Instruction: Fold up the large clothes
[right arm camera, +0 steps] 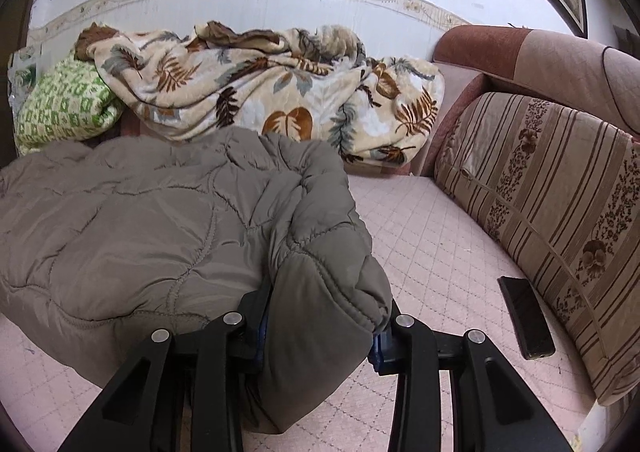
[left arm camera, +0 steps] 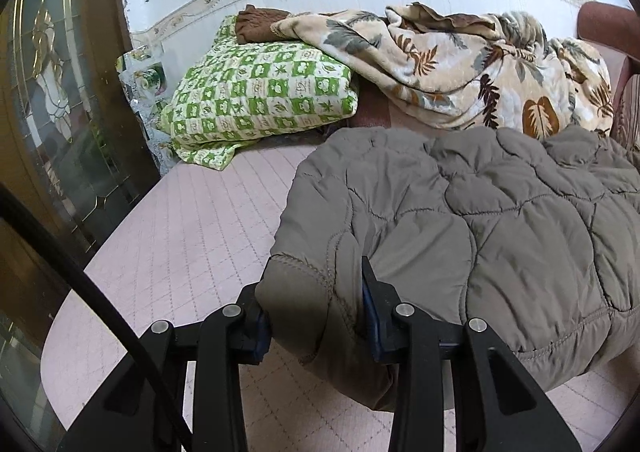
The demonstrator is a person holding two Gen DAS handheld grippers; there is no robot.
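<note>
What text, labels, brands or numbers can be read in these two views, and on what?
None can be read.
Green checked pillow: some squares carry small character-like marks, too blurred to read.
Quilted jacket, leaf blanket, dark phone: no lettering visible.

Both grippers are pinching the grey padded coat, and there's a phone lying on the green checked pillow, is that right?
Not quite. The phone lies on the pink bed cover beside the striped cushion, as the right wrist view shows. Both grippers, left and right, do pinch the coat.
</note>
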